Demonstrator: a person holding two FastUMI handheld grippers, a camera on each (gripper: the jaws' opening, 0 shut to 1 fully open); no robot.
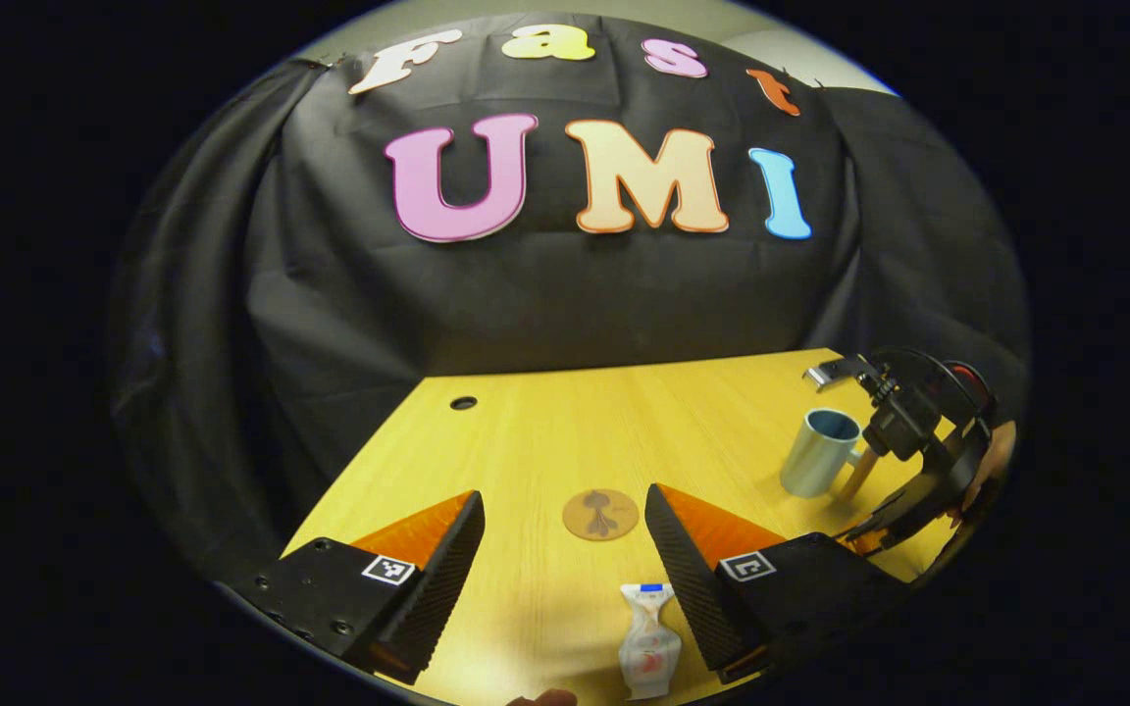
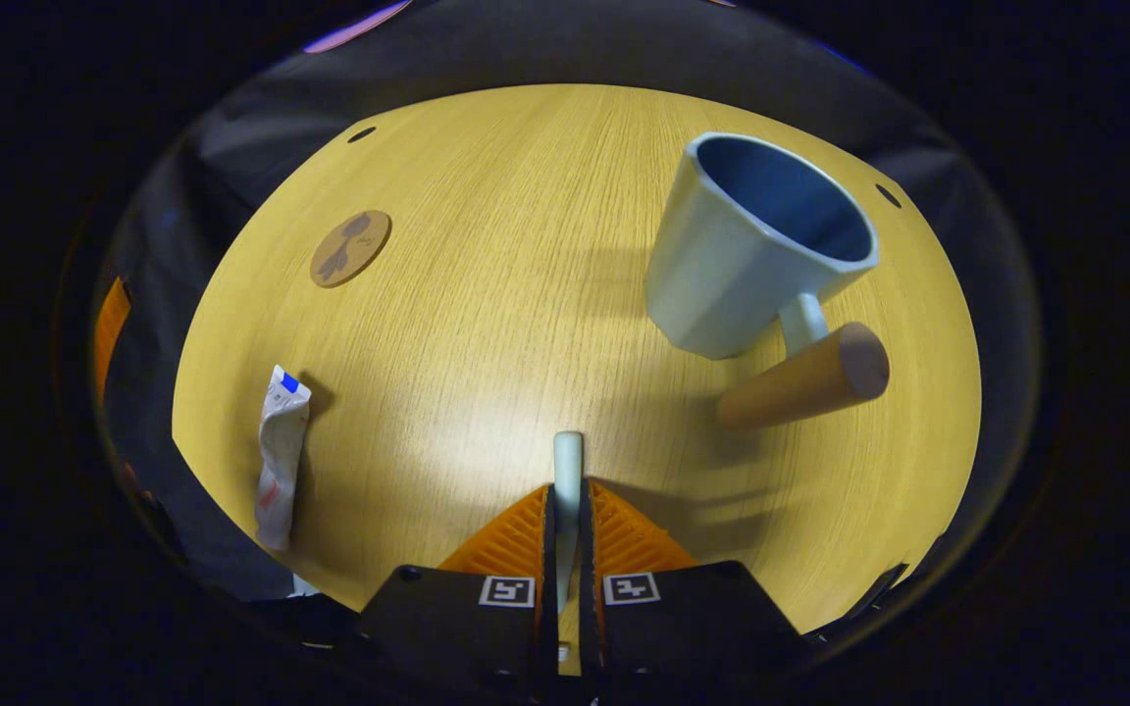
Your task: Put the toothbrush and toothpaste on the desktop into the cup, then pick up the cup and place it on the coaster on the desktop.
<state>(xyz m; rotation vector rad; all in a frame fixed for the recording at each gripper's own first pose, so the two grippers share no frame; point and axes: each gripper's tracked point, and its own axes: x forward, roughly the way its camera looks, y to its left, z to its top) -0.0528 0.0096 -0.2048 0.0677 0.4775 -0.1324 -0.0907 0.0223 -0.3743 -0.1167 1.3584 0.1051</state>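
Yellow wood-grain desk (image 2: 526, 294) carries the coaster (image 2: 350, 248), the toothpaste (image 2: 281, 456) and the cup (image 2: 756, 245), all well apart. The right gripper (image 2: 567, 490) is seen with its fingers pressed together on the toothbrush (image 2: 567, 461), held near the cup. The left gripper (image 1: 565, 534) is held with fingers wide apart and empty, the toothpaste (image 1: 648, 642) lying between them on the desk, just beside the right-hand finger.
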